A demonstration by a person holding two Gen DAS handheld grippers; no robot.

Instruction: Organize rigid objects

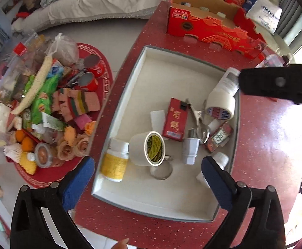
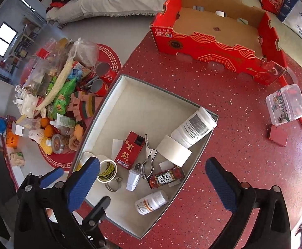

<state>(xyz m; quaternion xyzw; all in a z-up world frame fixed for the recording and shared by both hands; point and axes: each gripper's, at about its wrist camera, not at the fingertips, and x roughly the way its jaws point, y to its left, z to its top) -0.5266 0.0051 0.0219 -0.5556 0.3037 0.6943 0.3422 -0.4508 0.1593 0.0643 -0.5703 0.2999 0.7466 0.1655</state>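
Both grippers hang spread wide over the tray, nothing between their ribbed blue pads: left gripper [image 1: 147,178], right gripper [image 2: 153,184]. Directly beneath, a shallow rectangular white tray [image 2: 130,95] with grey rim sits on the speckled red table [image 2: 223,103]. Inside lie rigid items: a yellow-labelled pill bottle [image 1: 114,161] on its side, long axis running toward the tray's far end; a cardboard-cored tape roll [image 1: 149,148] tipped on edge; a red carton [image 2: 129,150] lying flat; metal pliers [image 2: 149,155]; a large white bottle [image 2: 194,127] lying against the corner. Beyond stands an open red cardboard box [image 2: 217,41].
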